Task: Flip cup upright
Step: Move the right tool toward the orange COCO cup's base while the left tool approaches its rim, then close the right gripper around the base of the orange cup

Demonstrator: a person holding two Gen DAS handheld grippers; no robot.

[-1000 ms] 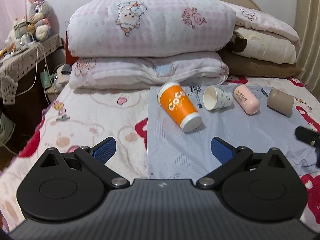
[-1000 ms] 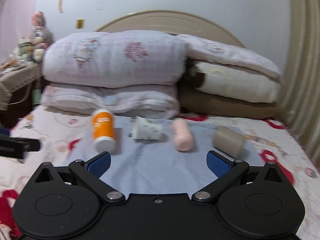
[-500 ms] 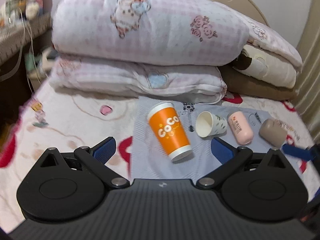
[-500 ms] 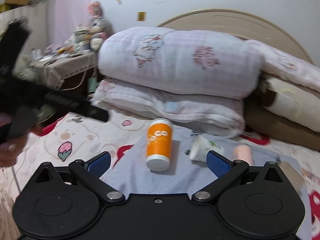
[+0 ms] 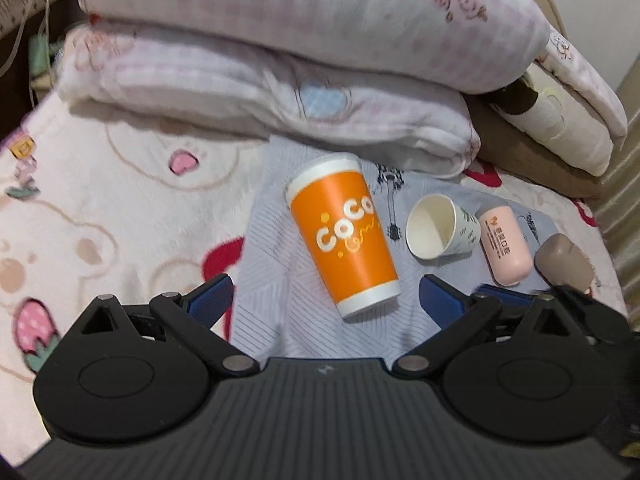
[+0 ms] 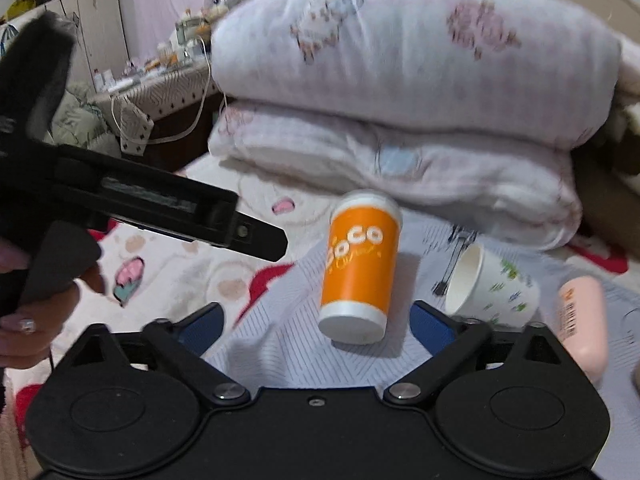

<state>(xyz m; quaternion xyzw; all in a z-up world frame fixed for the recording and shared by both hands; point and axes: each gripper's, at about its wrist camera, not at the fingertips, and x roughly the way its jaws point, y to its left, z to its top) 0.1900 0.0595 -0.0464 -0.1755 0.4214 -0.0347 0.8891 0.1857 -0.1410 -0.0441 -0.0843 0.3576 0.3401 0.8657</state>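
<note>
An orange "CoCo" cup (image 5: 344,240) lies on its side on a grey-blue cloth (image 5: 280,312), its base toward me; it also shows in the right wrist view (image 6: 360,272). A small white paper cup (image 5: 440,232) lies on its side to its right, mouth toward me, also in the right wrist view (image 6: 488,288). My left gripper (image 5: 326,300) is open and empty, just short of the orange cup. My right gripper (image 6: 316,320) is open and empty, also just short of it.
A pink bottle (image 5: 504,248) and a beige cup (image 5: 564,260) lie further right on the cloth. Stacked pillows (image 5: 280,60) rise behind the cups. The left hand-held gripper (image 6: 140,200) crosses the right wrist view. A cluttered side table (image 6: 160,76) stands at the left.
Both grippers have moved in toward the orange cup, which now looks larger. The right gripper swung left, from facing the pink bottle to facing the orange cup. Both stay open.
</note>
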